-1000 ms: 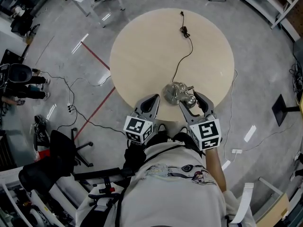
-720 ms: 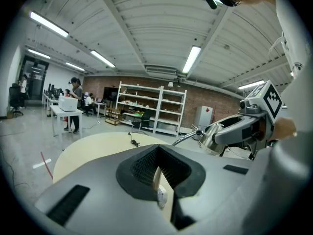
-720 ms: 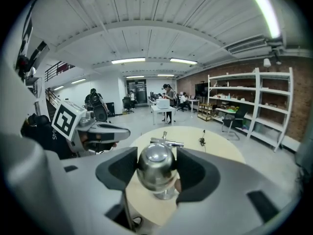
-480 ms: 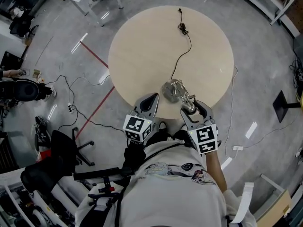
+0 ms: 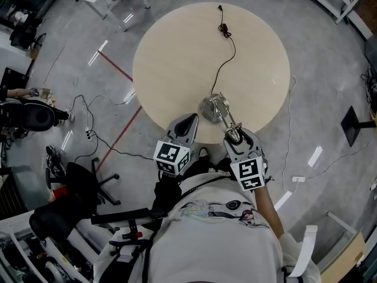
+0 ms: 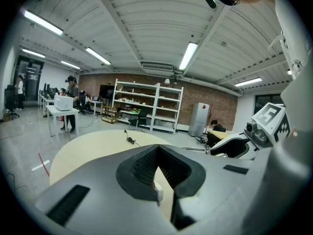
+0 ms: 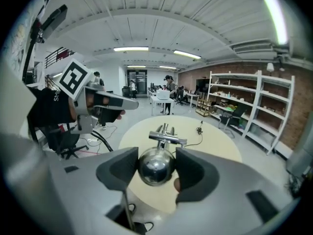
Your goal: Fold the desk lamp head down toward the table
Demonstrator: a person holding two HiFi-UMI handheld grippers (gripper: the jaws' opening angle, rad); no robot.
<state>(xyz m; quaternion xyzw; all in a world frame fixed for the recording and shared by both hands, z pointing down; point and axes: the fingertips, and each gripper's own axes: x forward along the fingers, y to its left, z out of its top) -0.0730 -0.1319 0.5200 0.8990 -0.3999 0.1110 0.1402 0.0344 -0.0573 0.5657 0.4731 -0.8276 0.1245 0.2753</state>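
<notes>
- At the near edge of the table (image 5: 177,58), a round top in pale beige with a matt, plain surface, stands the lamp (image 5: 219,114), all bright metal.
- Base (image 5: 207,108): round chrome disc, flat on the tabletop close to the near rim.
- Arm (image 5: 227,119): slim paired metal rods with a crossbar, running from the base toward the person.
- Lamp head (image 7: 155,170): polished chrome ball, mirror-bright, at the arm's near end.
- Right gripper (image 7: 155,163): grey plastic body with dark, rounded pads; the pads pinch the lamp head from both sides.
- Left gripper (image 6: 157,150): same make, ribbed dark pads meeting at the tips with nothing between them; it is held just left of the base, apart from the lamp.
- Marker cube on each gripper: white faces with black square patterns, left (image 5: 172,158) and right (image 5: 248,174).
- Cord (image 5: 227,61): thin, black, curving from the base across the tabletop to a small coil at the far rim.
- Floor (image 5: 70,52): glossy grey, crossed by a red line (image 5: 118,69).
- Shelving (image 6: 146,104): white open racks against a brick wall.
</notes>
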